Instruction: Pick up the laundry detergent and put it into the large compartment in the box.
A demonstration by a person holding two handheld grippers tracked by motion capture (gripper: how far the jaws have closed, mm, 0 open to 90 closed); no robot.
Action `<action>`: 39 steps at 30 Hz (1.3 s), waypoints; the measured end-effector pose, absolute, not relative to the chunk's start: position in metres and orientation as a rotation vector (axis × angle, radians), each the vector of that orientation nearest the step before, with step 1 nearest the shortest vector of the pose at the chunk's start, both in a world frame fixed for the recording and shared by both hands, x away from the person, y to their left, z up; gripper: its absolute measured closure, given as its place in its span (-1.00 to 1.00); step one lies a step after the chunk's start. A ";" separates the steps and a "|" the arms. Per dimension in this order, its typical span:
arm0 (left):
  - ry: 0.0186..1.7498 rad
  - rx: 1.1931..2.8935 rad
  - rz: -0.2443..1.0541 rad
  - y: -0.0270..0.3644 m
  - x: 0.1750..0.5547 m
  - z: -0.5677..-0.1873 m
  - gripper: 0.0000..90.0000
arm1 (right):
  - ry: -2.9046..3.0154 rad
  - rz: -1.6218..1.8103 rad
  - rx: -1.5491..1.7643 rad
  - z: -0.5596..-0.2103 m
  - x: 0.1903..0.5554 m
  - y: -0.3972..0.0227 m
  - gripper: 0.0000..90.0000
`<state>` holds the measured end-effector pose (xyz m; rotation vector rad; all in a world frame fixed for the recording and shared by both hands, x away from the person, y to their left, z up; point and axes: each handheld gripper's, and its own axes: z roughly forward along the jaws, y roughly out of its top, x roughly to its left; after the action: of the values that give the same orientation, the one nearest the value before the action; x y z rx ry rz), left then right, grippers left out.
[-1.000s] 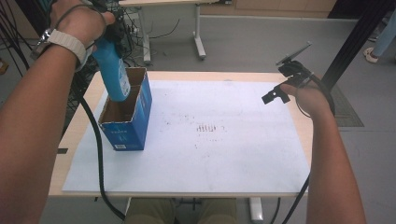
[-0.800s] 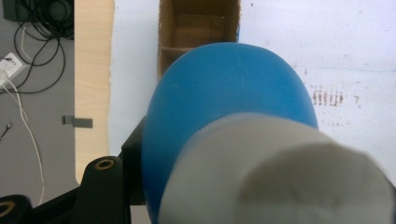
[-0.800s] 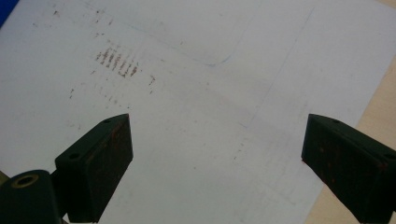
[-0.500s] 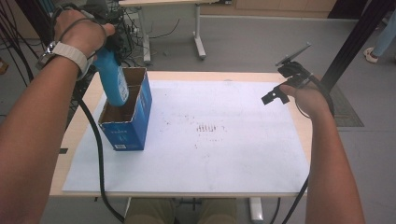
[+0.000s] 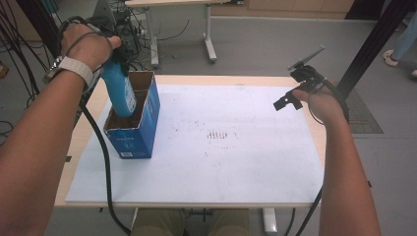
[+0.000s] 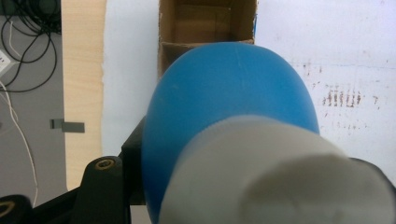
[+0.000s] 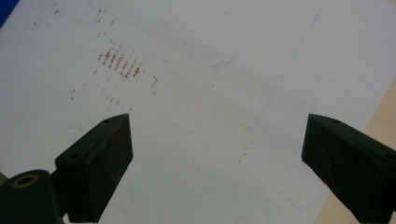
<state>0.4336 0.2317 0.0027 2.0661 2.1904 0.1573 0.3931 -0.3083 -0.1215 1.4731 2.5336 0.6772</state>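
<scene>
A blue bottle (image 5: pixel 119 88) with a white cap (image 6: pixel 280 177) hangs tilted, its lower end inside the open top of a blue cardboard box (image 5: pixel 142 123) at the table's left. My left gripper (image 5: pixel 114 63) is shut on the bottle's upper part, under the person's hand. In the left gripper view the bottle (image 6: pixel 224 93) hides most of the box (image 6: pixel 205 23), whose brown inside shows a divider. My right gripper (image 5: pixel 287 101) hovers over the right side of the table, open, with nothing between its pads (image 7: pixel 100 158).
A white sheet (image 5: pixel 236 167) covers most of the wooden table (image 5: pixel 86 142), with a patch of brown marks (image 5: pixel 219 134) near its middle. A black cable (image 5: pixel 101 147) trails off the front left edge. Desk legs and cables stand on the floor behind.
My left gripper has lowered the blue bottle, so its base sits deeper in the box. The right gripper has stayed still.
</scene>
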 end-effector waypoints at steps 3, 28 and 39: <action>2.183 2.069 0.159 0.231 0.434 -0.002 -0.13 | 2.533 0.677 1.473 -0.122 0.394 -0.307 -0.81; 2.178 2.108 0.150 0.229 0.443 -0.057 -0.13 | 2.541 0.675 1.486 -0.131 0.397 -0.307 -0.81; 2.172 2.120 0.150 0.227 0.445 -0.082 -0.13 | 2.549 0.677 1.487 -0.135 0.399 -0.305 -0.81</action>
<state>0.4449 0.2272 -0.0819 2.1203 2.1715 0.1500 0.3989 -0.3053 -0.1351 1.4868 2.5494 0.6769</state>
